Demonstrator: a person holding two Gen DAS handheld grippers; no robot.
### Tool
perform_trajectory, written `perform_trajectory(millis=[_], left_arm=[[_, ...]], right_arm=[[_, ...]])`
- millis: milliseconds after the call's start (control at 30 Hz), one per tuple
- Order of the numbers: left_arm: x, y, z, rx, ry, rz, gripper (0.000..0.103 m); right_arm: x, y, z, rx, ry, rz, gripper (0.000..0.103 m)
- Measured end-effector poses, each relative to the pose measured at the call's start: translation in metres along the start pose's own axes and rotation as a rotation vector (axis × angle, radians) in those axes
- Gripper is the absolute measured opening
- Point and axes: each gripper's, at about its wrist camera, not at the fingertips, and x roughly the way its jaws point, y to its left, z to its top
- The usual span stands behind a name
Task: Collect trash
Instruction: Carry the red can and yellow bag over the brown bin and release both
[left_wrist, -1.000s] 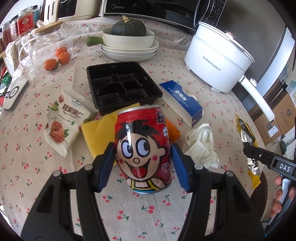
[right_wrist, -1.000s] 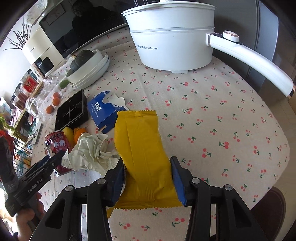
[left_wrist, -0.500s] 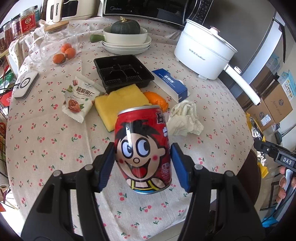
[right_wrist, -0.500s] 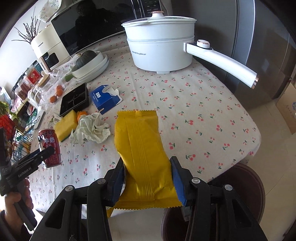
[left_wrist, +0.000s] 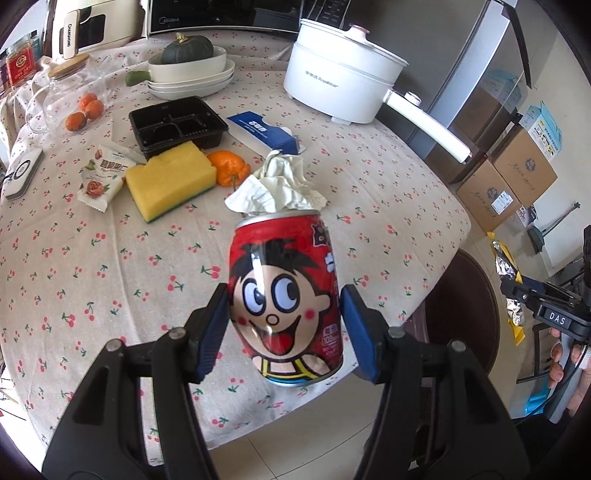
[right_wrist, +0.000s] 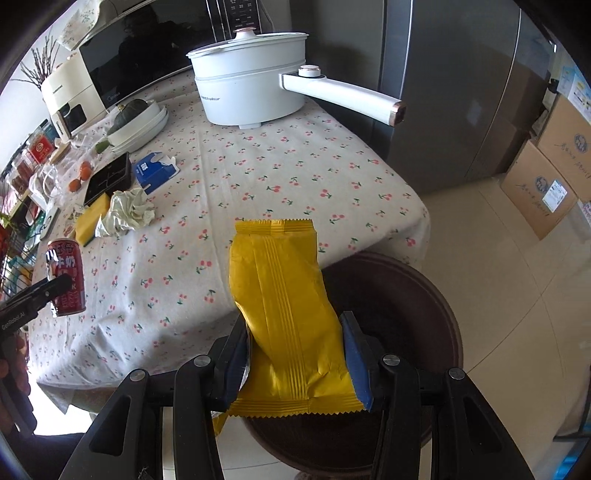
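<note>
left gripper (left_wrist: 284, 325) clamped on red can (left_wrist: 286, 295), right gripper (right_wrist: 293, 354) on yellow wrapper (right_wrist: 284, 306) — crumpled tissue (left_wrist: 279, 188), sponge (left_wrist: 171, 181) on table (left_wrist: 92, 266)

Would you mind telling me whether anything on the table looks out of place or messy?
Yes: a crumpled tissue lies loose on the cloth beside the sponge and orange, and a snack packet lies flat nearby. Nothing looks spilled or broken.

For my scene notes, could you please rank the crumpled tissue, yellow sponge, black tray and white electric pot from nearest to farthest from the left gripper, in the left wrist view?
From the left gripper:
1. Crumpled tissue, just beyond the held can.
2. Yellow sponge, farther back, to the left.
3. Black tray, behind the sponge.
4. White electric pot, at the far right of the table.
</note>
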Motion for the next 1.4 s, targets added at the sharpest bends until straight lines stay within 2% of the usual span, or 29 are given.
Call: perform_trajectory(millis=[300, 500, 633, 700, 867, 1200, 1400], left_arm=[[0.004, -0.045, -0.015, 0.081, 0.015, -0.062, 0.061], [0.011, -0.066, -0.02, 0.122, 0.031, -0.085, 0.061], [0.018, -0.081, -0.023, 0.151, 0.041, -0.1, 0.061], [0.022, -0.088, -0.024, 0.164, 0.049, -0.107, 0.061], [0.032, -0.109, -0.029, 0.197, 0.073, -0.135, 0.061], [0.054, -0.166, -0.042, 0.291, 0.106, -0.229, 0.061], [0.065, -0.186, -0.047, 0.339, 0.108, -0.266, 0.062]], right_arm=[[0.012, -0.033, -0.045, -0.014, 0.059, -0.058, 0.049], [0.02, -0.052, -0.058, 0.002, 0.079, -0.077, 0.052], [0.018, -0.067, -0.063, 0.05, 0.068, -0.056, 0.064], [0.016, -0.07, -0.063, 0.06, 0.054, -0.044, 0.073], [0.011, -0.078, -0.065, 0.079, 0.033, -0.034, 0.084], [0.011, -0.101, -0.077, 0.114, 0.046, -0.067, 0.086], [0.009, -0.113, -0.081, 0.141, 0.047, -0.079, 0.086]])
